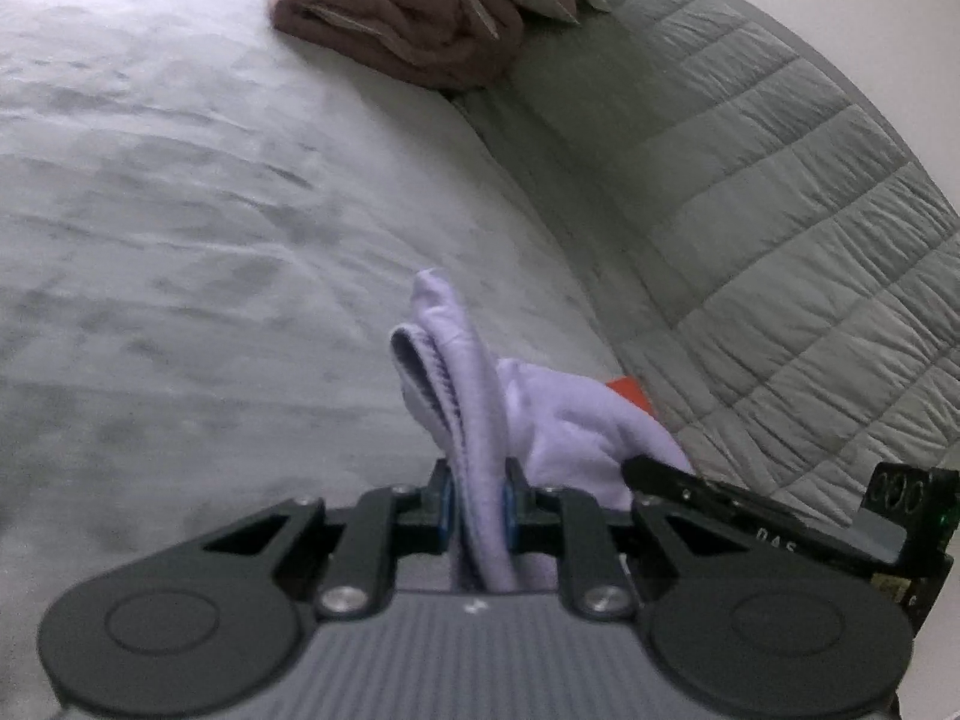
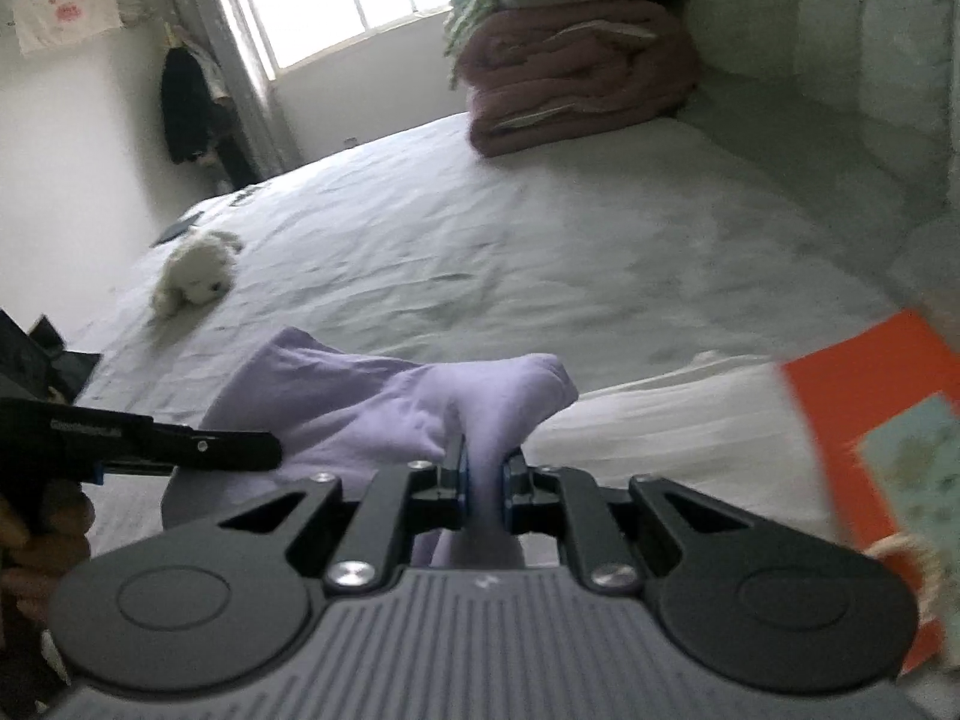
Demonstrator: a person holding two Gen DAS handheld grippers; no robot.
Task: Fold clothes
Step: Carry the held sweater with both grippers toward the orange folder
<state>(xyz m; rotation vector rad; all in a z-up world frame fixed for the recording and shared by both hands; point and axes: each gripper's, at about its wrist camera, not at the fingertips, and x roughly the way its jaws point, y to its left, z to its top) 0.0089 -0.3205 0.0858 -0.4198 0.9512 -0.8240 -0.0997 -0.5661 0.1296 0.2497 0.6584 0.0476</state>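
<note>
The fold looks barely begun: the lilac garment (image 1: 474, 396) is bunched and hanging between the 2 tools, not laid flat on the bed (image 1: 180, 228), so nearly all of the folding still seems to lie ahead, starting with spreading it out. In the left wrist view the left gripper (image 1: 478, 498) sits at the lower centre of the frame, its jaws clamped on a thick fold of the cloth, which rises out of the jaws towards the middle of the picture and spills to the right. There the tip of the right gripper (image 1: 660, 471) shows at the lower right, pressed into the same fabric. In the right wrist view the right gripper (image 2: 485, 480) is likewise clenched on a gathered neck of the garment (image 2: 360, 408) at the lower centre; the cloth fans out above the jaws and stretches left to where the left gripper (image 2: 240, 450) enters from the left edge. Both grips therefore lie close together on 1 piece, with the cloth slack between them. A folded pink blanket (image 2: 570, 72) is stacked at the upper right of that view, a white plush toy (image 2: 192, 270) lies at centre left, and an orange item (image 2: 870, 420), too blurred to identify, fills the right edge.
</note>
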